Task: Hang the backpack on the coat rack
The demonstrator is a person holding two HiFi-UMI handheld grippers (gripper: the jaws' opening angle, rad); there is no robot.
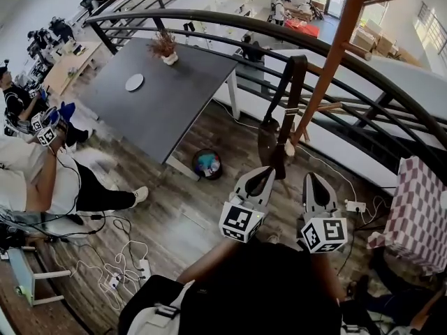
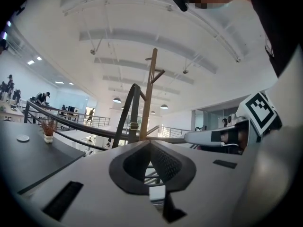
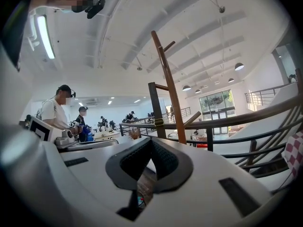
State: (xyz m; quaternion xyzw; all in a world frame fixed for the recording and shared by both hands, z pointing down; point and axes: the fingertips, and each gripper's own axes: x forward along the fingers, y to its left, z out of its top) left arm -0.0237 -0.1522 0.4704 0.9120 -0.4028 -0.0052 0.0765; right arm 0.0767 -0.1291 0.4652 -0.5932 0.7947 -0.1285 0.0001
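Note:
The brown wooden coat rack (image 1: 337, 51) stands beyond the railing, ahead and to the right. A black backpack strap (image 1: 293, 93) hangs from one of its pegs, with a wider dark padded part (image 1: 268, 139) below; the rest of the bag is unclear. My left gripper (image 1: 268, 171) is shut and empty, its tip just beside the strap's lower end. A hand's width to the right, my right gripper (image 1: 311, 177) is also shut and empty. Rack (image 2: 147, 98) and strap (image 2: 130, 112) rise beyond the shut left gripper (image 2: 150, 144). Past the shut right gripper (image 3: 151, 140) stand the rack (image 3: 169, 89) and strap (image 3: 155, 112).
A curved black railing (image 1: 209, 19) runs between me and the rack's base. A dark grey table (image 1: 160, 96) with a potted plant (image 1: 166, 47) and a white plate (image 1: 134, 82) stands left. A round object (image 1: 207, 164), cables and a power strip (image 1: 143, 267) lie on the floor. A checkered cloth (image 1: 418, 211) hangs right.

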